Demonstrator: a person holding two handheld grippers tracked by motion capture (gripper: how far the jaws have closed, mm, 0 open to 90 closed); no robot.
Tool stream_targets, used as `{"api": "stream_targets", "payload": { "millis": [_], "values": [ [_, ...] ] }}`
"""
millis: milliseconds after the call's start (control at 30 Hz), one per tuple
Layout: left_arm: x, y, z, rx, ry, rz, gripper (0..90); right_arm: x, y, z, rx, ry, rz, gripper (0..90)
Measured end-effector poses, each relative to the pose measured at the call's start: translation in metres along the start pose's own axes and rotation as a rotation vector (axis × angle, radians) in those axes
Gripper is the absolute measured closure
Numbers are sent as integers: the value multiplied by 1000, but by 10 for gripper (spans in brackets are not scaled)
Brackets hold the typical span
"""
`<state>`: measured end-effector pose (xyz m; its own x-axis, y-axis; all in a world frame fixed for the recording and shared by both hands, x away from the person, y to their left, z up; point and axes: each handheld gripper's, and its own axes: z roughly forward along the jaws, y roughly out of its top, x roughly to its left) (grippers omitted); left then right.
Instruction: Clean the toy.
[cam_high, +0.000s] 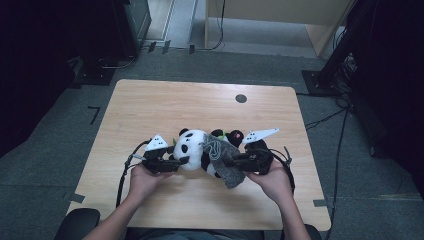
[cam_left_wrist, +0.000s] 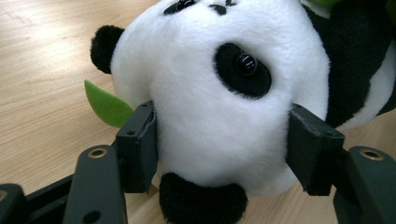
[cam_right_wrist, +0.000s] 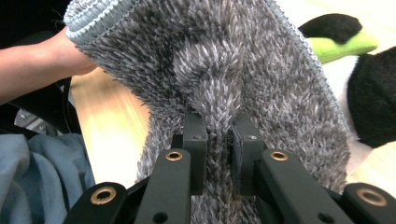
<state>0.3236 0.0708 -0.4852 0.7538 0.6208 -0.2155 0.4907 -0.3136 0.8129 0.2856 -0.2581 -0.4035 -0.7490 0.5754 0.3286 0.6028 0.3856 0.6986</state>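
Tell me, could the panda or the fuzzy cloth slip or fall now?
Maybe. The left gripper squeezes only the panda's soft, round head, so it might squirt out. The right gripper pinches just a small fold of the grey cloth, which could slip free if tugged. Pulling the cloth might also drag the panda sideways across the table.

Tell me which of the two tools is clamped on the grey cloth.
The right tool: its jaws pinch a fold of the shaggy grey cloth. The left tool straddles the panda's white head instead.
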Motion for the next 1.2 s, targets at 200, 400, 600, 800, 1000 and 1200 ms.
{"api": "stream_targets", "payload": {
  "millis": [200,400,600,800,1000,1200],
  "values": [
    [0,0,0,1,-2,0,359,-13,-6,-7,-21,-44,46,802],
    [1,1,0,3,-6,-3,359,-22,-10,-7,-24,-70,69,804],
    [3,2,0,2,-12,-9,360,-33,-15,-10,-25,-113,90,805],
    [4,3,0,3,-14,-18,360,-37,-15,-26,-58,-164,104,805],
    [3,3,0,5,-14,-20,360,-15,-1,-45,-142,-164,55,805],
    [3,3,0,9,-14,-20,360,10,11,-39,-141,-105,-10,805]
  ]
}}
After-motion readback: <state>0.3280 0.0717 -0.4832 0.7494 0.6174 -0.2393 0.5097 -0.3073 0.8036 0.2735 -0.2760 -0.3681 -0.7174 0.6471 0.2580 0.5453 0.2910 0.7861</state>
